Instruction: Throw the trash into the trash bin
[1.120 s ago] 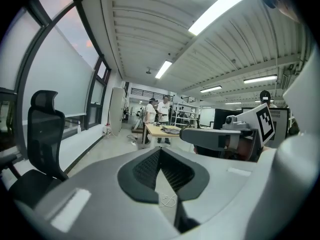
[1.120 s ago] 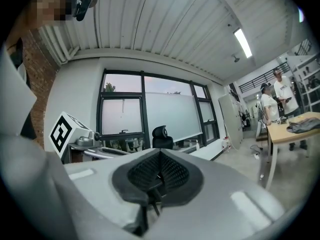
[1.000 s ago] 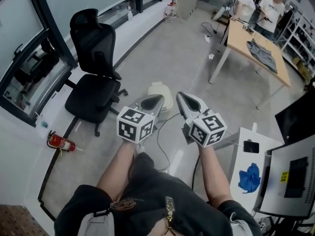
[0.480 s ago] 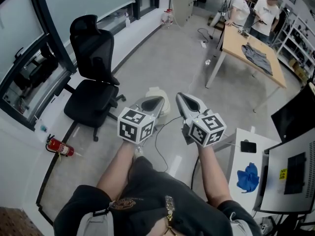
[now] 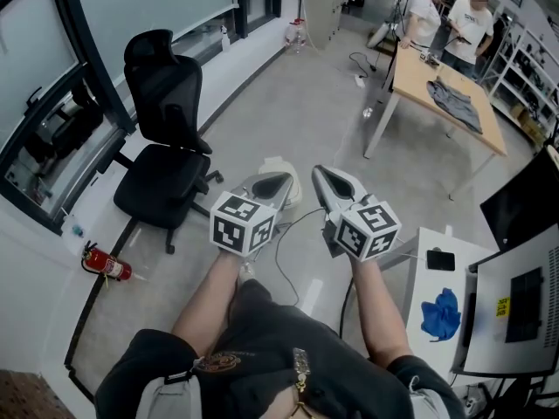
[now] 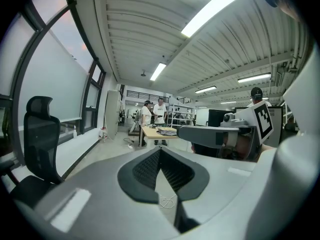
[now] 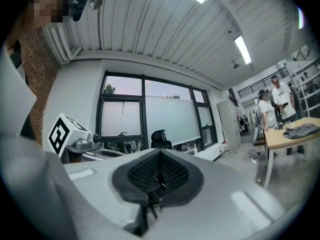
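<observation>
Both tongs are held out side by side over the floor. The left tongs (image 5: pixel 278 180) are pressed together at the tips with nothing between them, as the left gripper view (image 6: pixel 160 151) shows. The right tongs (image 5: pixel 325 175) are likewise closed, and their own view (image 7: pixel 160 154) shows no object gripped. The trash bin (image 5: pixel 276 162), pale and rounded, stands on the floor just beyond the left tongs, which partly hide it. Its top looks covered, and what is inside cannot be seen. A thin cable (image 5: pixel 281 260) trails across the floor below it. To the right, a crumpled blue thing (image 5: pixel 439 313) lies on a white surface (image 5: pixel 422 278), near a dark phone (image 5: pixel 445 261). A black office chair (image 5: pixel 166 160) stands to the left of the bin.
</observation>
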Demonstrator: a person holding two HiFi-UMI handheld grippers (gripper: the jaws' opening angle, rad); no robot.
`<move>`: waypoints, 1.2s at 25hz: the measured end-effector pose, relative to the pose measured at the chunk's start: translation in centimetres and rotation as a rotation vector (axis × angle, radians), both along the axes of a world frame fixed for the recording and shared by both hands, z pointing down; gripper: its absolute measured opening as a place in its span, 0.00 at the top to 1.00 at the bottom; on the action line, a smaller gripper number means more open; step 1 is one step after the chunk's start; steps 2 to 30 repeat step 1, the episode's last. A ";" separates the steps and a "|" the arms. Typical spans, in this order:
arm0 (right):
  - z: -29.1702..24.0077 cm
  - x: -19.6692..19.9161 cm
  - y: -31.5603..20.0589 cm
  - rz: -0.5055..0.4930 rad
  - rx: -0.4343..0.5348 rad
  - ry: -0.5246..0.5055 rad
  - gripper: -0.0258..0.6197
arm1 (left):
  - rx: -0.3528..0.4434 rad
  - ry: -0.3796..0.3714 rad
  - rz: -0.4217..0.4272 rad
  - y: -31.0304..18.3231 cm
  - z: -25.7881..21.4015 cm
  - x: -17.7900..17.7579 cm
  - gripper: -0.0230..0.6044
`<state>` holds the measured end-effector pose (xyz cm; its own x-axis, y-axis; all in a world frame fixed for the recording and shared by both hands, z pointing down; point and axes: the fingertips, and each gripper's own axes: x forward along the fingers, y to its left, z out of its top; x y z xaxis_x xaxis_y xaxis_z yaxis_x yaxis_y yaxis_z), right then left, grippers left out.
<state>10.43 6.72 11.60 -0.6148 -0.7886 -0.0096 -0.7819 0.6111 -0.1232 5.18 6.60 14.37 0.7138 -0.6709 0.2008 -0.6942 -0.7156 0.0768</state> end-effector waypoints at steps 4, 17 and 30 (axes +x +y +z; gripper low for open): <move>0.0 -0.1 0.0 0.000 -0.001 0.000 0.96 | 0.000 -0.001 0.002 0.0 0.0 0.0 0.95; 0.0 -0.1 0.0 0.000 -0.001 0.000 0.96 | 0.000 -0.001 0.002 0.0 0.0 0.0 0.95; 0.0 -0.1 0.0 0.000 -0.001 0.000 0.96 | 0.000 -0.001 0.002 0.0 0.0 0.0 0.95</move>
